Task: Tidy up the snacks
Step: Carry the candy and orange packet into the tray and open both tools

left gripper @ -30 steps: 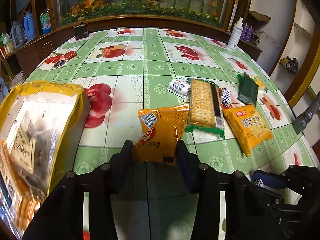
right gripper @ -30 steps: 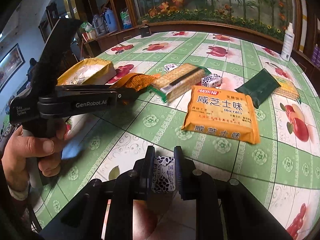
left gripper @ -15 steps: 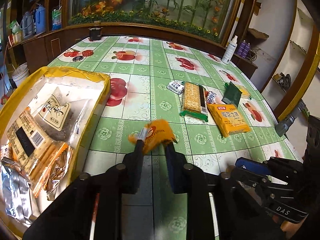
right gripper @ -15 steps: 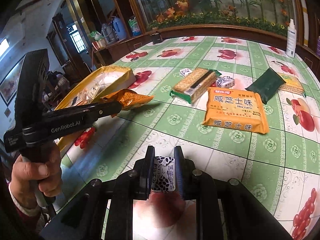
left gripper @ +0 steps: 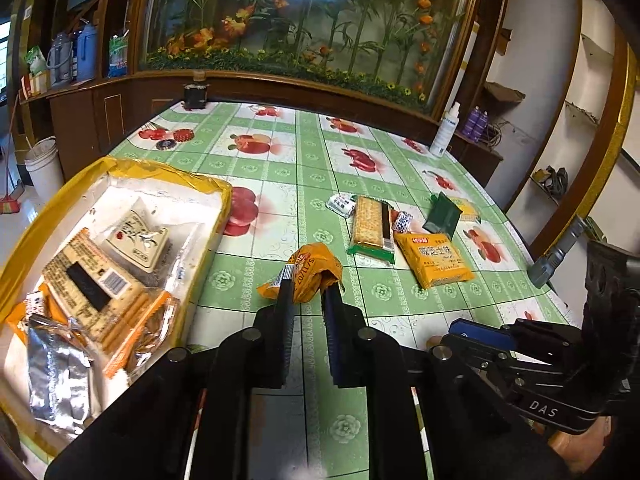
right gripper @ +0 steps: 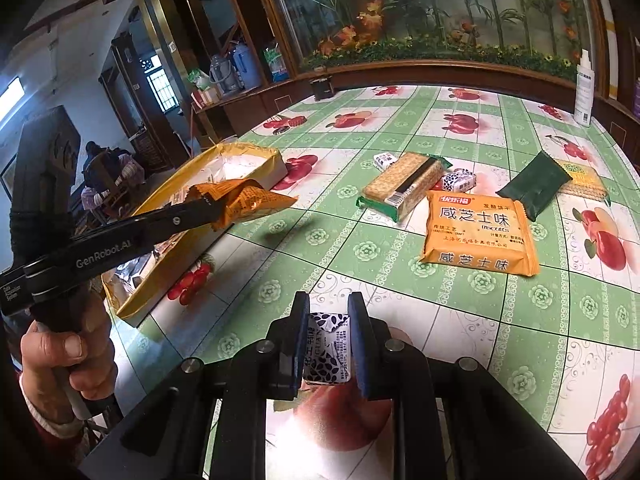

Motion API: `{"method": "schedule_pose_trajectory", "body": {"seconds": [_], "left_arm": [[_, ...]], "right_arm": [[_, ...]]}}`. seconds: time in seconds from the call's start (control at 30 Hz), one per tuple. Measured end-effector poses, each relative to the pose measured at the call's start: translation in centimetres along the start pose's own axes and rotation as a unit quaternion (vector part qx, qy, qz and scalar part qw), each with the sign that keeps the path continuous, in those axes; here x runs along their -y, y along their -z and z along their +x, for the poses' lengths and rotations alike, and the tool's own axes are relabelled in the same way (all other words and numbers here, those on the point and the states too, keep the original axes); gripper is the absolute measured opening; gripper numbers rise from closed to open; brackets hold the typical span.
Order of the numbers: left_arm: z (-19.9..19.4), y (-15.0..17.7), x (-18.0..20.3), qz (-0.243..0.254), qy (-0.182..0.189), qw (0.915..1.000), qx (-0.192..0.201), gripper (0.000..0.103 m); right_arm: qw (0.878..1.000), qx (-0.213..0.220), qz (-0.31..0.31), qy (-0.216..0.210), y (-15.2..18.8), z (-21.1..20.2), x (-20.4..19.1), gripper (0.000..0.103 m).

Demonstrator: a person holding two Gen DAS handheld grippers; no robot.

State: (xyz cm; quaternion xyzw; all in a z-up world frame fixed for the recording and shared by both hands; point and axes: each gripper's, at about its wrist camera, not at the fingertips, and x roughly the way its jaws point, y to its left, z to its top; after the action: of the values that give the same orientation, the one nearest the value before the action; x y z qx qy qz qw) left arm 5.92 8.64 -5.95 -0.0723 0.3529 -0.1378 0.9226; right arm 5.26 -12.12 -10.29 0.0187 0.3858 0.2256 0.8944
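Since the earlier frames, the left gripper (left gripper: 306, 294) had closed on the orange snack packet (left gripper: 310, 270) and raised it clear of the table (left gripper: 304, 152); the packet, previously flat on the cloth, hung crumpled between the pads and nearer the yellow-rimmed box (left gripper: 120, 168). Jaw closure was complete and the pads clamped the packet's near end. The right gripper (right gripper: 328, 344) was unchanged, its fingers shut on a small black-and-white patterned sweet (right gripper: 326, 350) held above the cloth.

Judged from this, the pick stage was finished for both items and transfer to the box was the step in hand.

Clearances: the box lay to the left of the left gripper, its open top showing packets already inside, with bare white floor toward the far end. The near rim stood between packet and interior and would have to be cleared. Remaining snacks, a cracker sleeve (right gripper: 404, 186), an orange biscuit pack (right gripper: 478, 234) and a dark green pouch (right gripper: 534, 184), lay well apart to the right, outside the likely path.
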Motion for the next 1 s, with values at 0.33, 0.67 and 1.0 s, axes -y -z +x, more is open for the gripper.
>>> {"method": "schedule_pose_trajectory", "body": {"seconds": [0.33, 0.67, 1.0], "left_arm": [[-4.9, -0.1, -2.9, -0.021, -0.055, 0.9973, 0.044, 0.012], [-6.9, 0.0, -6.6, -0.043, -0.124, 0.9893, 0.065, 0.012], [-7.1, 0.4, -8.9, -0.052, -0.168, 0.9819, 0.069, 0.012]], "right_arm": [[0.999, 0.004, -0.025, -0.034, -1.5, 1.0, -3.2, 0.02], [0.995, 0.008, -0.057, -0.076, -4.0, 2.8, -8.1, 0.02], [0.991, 0.011, -0.078, -0.108, -7.1, 6.0, -12.7, 0.02]]}}
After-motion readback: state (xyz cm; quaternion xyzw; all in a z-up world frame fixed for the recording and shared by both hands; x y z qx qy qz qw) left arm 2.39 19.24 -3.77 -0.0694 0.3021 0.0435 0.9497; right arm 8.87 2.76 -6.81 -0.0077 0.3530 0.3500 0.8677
